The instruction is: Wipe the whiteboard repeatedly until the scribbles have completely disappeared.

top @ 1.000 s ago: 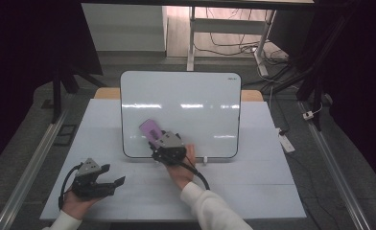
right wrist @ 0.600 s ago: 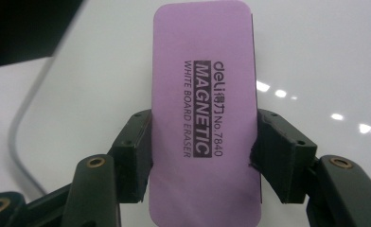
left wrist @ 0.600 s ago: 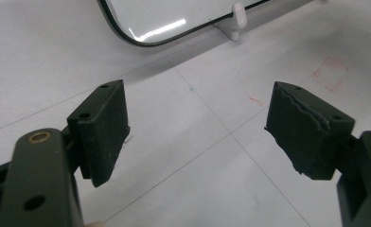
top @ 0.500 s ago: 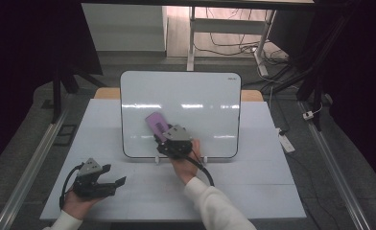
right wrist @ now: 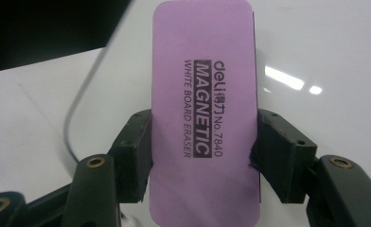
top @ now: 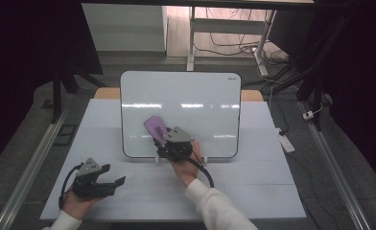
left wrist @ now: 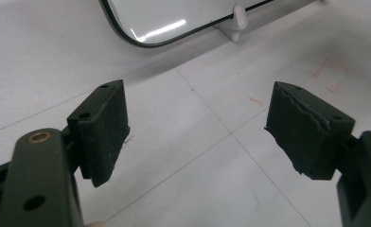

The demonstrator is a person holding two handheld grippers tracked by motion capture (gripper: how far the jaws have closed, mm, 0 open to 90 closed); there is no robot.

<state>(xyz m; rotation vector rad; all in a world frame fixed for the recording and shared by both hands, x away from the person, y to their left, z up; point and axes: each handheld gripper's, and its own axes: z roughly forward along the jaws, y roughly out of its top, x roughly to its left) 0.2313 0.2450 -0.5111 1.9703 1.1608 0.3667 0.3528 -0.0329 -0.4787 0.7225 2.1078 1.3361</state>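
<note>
- Step in hand, as judged: wiping the white glossy whiteboard with a dark rim [top: 186,103], which stands propped on small white feet at the table's far side.
- Right gripper [top: 163,136] clamps the flat purple rectangular magnetic whiteboard eraser [right wrist: 205,113] by its long edges, one pad on each side; printed face toward the camera.
- In the high view the eraser [top: 156,128] sits against the board's lower centre, at about 11 o'clock from the right hand [top: 185,167]. Contact with the surface looks likely; can't confirm from this angle.
- Board reads clean where visible, so next move probably calls for a flat, even stroke across any unwiped area.
- Right forearm reaches in from 6 o'clock, wrist angled up-left.
- Left gripper [top: 114,182] rests low at 8 o'clock on the white tabletop [top: 253,187], jaws wide apart, nothing between them.
</note>
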